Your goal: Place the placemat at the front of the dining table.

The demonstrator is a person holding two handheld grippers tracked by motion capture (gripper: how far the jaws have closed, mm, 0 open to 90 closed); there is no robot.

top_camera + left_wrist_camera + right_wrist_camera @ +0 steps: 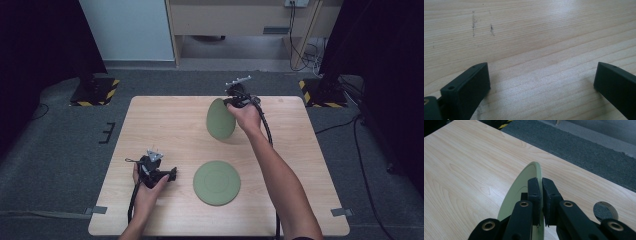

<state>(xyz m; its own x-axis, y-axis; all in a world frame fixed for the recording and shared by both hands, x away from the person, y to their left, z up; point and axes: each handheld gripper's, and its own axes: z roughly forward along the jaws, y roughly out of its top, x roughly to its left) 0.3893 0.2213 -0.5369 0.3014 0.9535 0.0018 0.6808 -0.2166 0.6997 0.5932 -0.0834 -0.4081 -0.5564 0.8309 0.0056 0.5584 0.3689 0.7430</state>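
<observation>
Pale wood-grain table [165, 120] stood on grey carpet, dark curtains on both sides.
My right gripper [541, 192] pinched the round green plate [220, 120] on edge, face leftward, above the far side; my left gripper [541, 80] stood spread.

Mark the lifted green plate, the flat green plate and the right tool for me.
lifted green plate [220, 122], high view, middle of its tilted face
flat green plate [216, 182], high view, centre of its top
right tool [541, 186], right gripper view, between its fingertips at the rim
</observation>
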